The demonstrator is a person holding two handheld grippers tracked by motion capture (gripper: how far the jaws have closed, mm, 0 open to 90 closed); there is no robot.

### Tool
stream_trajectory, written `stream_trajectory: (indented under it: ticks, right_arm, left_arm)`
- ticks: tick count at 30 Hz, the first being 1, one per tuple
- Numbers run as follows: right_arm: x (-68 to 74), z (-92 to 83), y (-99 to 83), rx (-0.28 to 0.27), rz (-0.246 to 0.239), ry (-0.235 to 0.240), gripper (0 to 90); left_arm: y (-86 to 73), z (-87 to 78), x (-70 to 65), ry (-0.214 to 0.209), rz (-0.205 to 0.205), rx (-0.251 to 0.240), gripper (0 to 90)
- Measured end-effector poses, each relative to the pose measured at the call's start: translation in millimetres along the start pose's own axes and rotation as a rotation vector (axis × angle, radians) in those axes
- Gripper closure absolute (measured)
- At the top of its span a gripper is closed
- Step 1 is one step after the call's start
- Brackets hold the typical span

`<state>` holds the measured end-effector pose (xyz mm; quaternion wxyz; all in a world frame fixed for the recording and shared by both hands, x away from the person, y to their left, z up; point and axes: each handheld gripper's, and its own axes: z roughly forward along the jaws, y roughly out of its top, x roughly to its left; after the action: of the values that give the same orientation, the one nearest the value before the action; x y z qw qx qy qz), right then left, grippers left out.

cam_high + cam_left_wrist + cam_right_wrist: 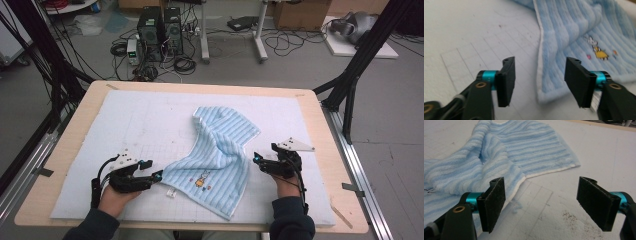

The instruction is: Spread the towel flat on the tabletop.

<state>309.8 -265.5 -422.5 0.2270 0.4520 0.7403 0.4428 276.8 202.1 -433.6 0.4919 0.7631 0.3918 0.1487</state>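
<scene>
A light blue striped towel (pixel 215 150) with a small embroidered figure lies rumpled and twisted on the white mat (pixel 125 125). My left gripper (pixel 154 170) rests at the towel's near left corner. In the left gripper view its jaws (pixel 540 61) stand open, and the towel's white-hemmed corner (pixel 546 97) lies on the mat between them, untouched by the pads. My right gripper (pixel 264 154) sits at the towel's right side, also open. In the right gripper view the towel (pixel 524 147) lies ahead and to the left of the right gripper (pixel 541 181), with bare mat between its pads.
The mat covers a wooden table (pixel 320 125) with a bare rim on all sides. A small white label (pixel 171 193) lies by the towel's near edge. Black frame posts (pixel 360 55) stand at both far corners. Computer towers (pixel 160 30) and cables lie on the floor beyond.
</scene>
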Motion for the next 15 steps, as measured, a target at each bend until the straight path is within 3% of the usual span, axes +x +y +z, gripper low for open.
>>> stream_trajectory:
  ticks: [2,7,15]
  right_arm:
    - [-1.1,0.3,-0.8,0.000,0.004,-0.002,22.5]
    - [-2.9,-1.5,-2.8,0.003,0.002,-0.005,22.5]
    - [-6.6,-6.0,-4.8,-0.003,0.008,-0.015,22.5]
  left_arm:
    - [5.9,2.6,2.5,0.013,-0.012,-0.021,29.4]
    - [19.0,10.5,6.7,0.017,0.013,-0.062,21.6]
    - [39.8,22.7,4.9,-0.015,0.032,-0.087,21.1]
